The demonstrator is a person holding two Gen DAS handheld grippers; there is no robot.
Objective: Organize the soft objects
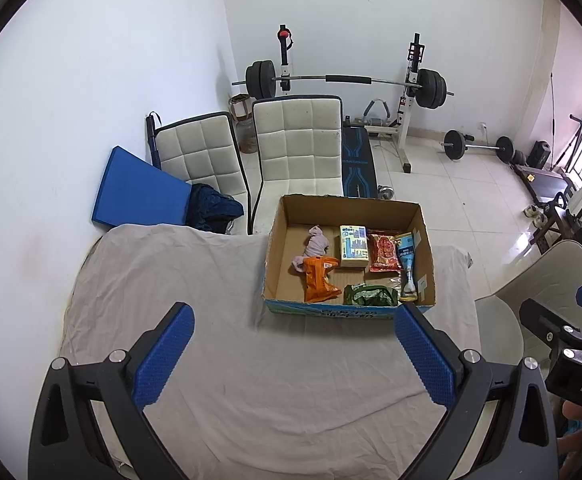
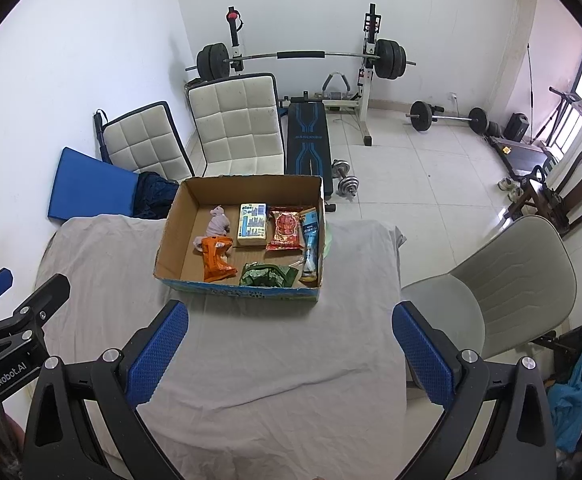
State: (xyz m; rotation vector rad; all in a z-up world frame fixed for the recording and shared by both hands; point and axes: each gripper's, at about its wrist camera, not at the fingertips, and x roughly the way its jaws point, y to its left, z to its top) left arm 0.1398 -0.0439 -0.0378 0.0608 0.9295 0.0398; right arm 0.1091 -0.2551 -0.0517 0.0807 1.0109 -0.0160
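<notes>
Both tools hang above the cloth-covered surface (image 2: 251,360) with nothing in them. The left gripper (image 1: 291,354) has its jaws spread wide and released, only bare cloth between them. The right gripper (image 2: 289,354) is the same: jaws fully apart, nothing held.

The box (image 1: 419,216) sits ahead of both pairs of jaws, well beyond the fingertips. From the left tool it lies ahead and toward the right jaw; from the right tool, ahead and toward the left jaw. All the soft items in view are inside it:
- a pink cloth (image 1: 315,242) at the far left of the box floor
- an orange packet (image 1: 319,280) just nearer than the cloth, touching or overlapping it
- a tissue pack (image 1: 353,246) in the middle, far side
- a red packet (image 1: 383,252) just right of the tissue pack
- a blue packet (image 1: 407,264) along the right wall
- a green packet (image 1: 369,295) against the near wall

No loose item shows on the cloth between, beside or short of either set of jaws. Judging from that, the gathering looks done or nearly so: everything visible is already boxed. What may be left is tidying, since the orange packet and the cloth lie crooked while the far row is fairly neat. Whether more items wait outside the views cannot be told.
</notes>
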